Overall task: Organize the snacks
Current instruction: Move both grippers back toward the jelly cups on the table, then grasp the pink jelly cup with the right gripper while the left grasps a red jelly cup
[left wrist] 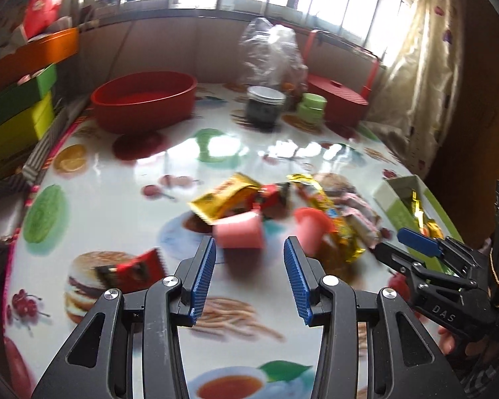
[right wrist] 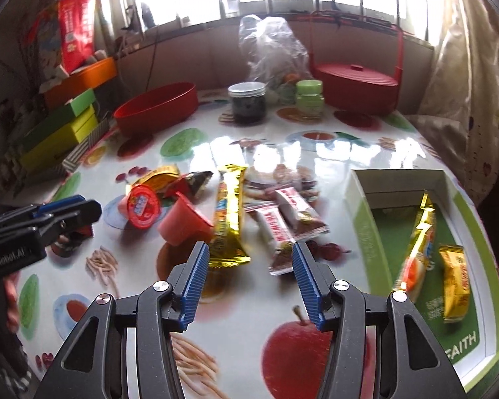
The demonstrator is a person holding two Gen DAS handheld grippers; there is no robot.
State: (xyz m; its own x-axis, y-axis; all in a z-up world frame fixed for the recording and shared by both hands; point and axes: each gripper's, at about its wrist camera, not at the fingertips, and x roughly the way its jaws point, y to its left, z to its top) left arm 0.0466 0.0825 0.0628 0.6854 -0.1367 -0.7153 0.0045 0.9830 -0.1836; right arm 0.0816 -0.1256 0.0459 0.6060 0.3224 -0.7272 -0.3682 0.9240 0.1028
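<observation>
Food-print tablecloth (right wrist: 236, 306) w/ snacks; left gripper (left wrist: 249, 249) apart & empty, right gripper (right wrist: 248, 256) empty.

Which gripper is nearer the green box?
Right. The right gripper hovers just beside the green box; the left gripper is farther off, over the pink jelly cups.

table (right wrist: 236, 316): bore everything named below
snack pile (right wrist: 229, 212): lay mid-table, left of the box
jelly cups (right wrist: 179, 222): two, on their sides at the pile's left
long bar (right wrist: 229, 212): lay between the cups and two small packets (right wrist: 289, 219)
box (right wrist: 359, 206): stood open at the right edge, with a long packet (right wrist: 419, 242) and a short packet (right wrist: 455, 286) in it
bowl (right wrist: 156, 106): far left
jar (right wrist: 247, 101): behind the pile, before a bag (right wrist: 269, 46)
lidded basket (right wrist: 356, 83): far right
</observation>
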